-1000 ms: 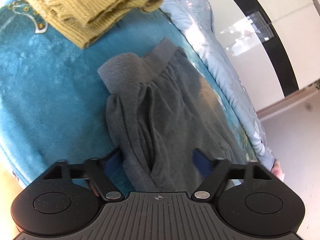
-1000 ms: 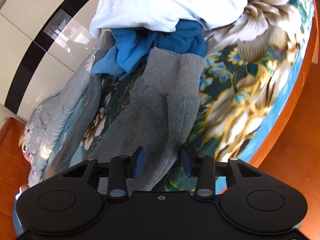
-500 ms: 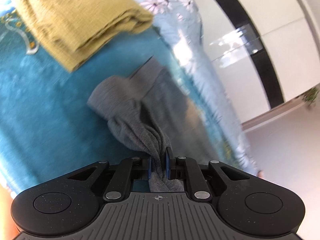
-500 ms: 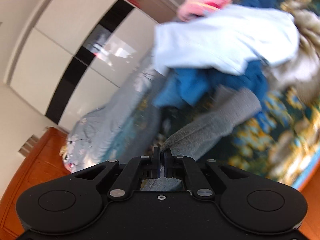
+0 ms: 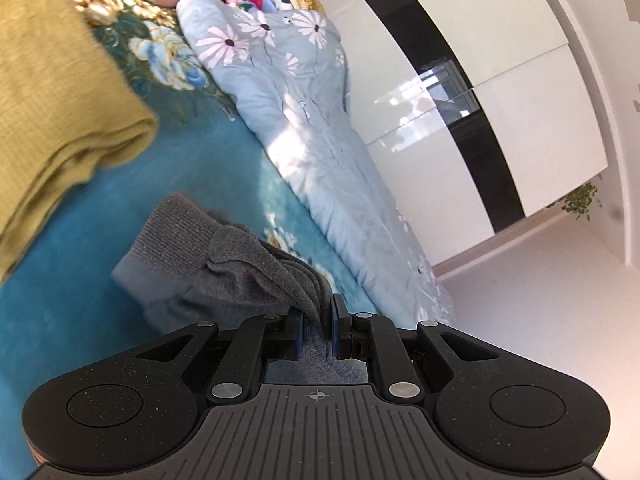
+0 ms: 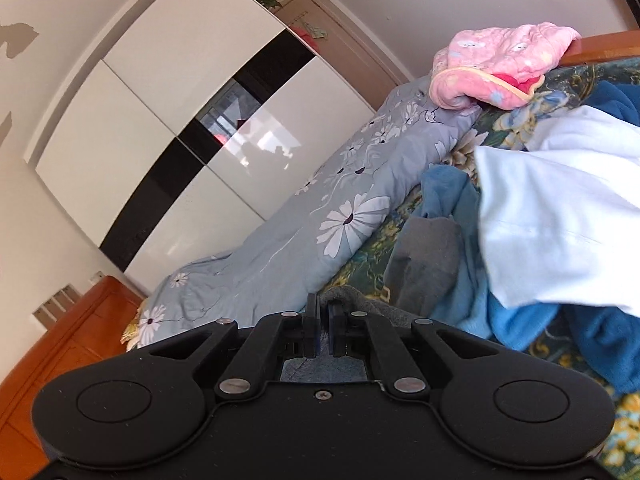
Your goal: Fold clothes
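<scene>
A dark grey fleece garment with a ribbed cuff lies bunched on the teal bed blanket. My left gripper is shut on a gathered fold of it and holds it lifted. My right gripper is shut on another part of the same grey garment, whose cloth shows just behind the jaws and trails to the right under blue clothes.
A folded mustard knit lies at the left. A light blue flowered quilt runs along the bed's far side by a white and black wardrobe. White, blue and pink clothes are piled at the right.
Both grippers closed on the grey garment and lifted it. Both views have tilted upward, showing more wardrobe and wall, and the garment has bunched up towards the jaws.
</scene>
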Demonstrator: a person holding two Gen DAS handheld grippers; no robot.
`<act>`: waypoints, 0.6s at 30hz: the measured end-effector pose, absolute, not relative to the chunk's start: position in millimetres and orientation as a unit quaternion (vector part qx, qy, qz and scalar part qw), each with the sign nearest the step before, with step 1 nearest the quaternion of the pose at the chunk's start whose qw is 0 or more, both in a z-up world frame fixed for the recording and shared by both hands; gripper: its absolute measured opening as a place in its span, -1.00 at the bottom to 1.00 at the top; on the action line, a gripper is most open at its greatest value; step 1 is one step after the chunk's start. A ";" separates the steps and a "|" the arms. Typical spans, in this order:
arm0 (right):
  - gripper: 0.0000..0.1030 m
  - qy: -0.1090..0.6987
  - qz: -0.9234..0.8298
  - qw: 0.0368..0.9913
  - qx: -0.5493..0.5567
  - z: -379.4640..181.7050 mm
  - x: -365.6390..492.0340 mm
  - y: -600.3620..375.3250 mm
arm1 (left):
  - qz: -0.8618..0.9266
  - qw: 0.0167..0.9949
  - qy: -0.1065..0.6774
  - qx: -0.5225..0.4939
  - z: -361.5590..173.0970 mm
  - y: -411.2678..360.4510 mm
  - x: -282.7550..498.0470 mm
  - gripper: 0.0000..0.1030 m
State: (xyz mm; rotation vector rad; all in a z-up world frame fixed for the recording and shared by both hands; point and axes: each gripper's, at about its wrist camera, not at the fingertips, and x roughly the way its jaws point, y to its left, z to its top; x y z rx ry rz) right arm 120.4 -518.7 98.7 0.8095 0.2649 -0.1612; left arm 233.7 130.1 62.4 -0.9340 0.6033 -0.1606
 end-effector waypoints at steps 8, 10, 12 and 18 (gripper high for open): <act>-0.88 0.181 -0.125 0.907 0.358 81.3 223.9 -521.5 | -0.051 0.853 0.312 -0.415 45.0 116.3 330.2 -0.80; -0.88 0.206 -0.136 0.904 0.348 72.0 251.0 -522.8 | -0.040 0.853 0.326 -0.406 34.1 111.3 352.4 -0.80; -0.88 0.231 -0.144 0.900 0.341 59.4 275.1 -524.9 | -0.030 0.855 0.339 -0.392 22.9 105.3 370.4 -0.80; -0.88 0.300 -0.161 0.891 0.301 29.8 330.9 -526.0 | -0.010 0.858 0.368 -0.360 -6.5 95.5 403.8 -0.79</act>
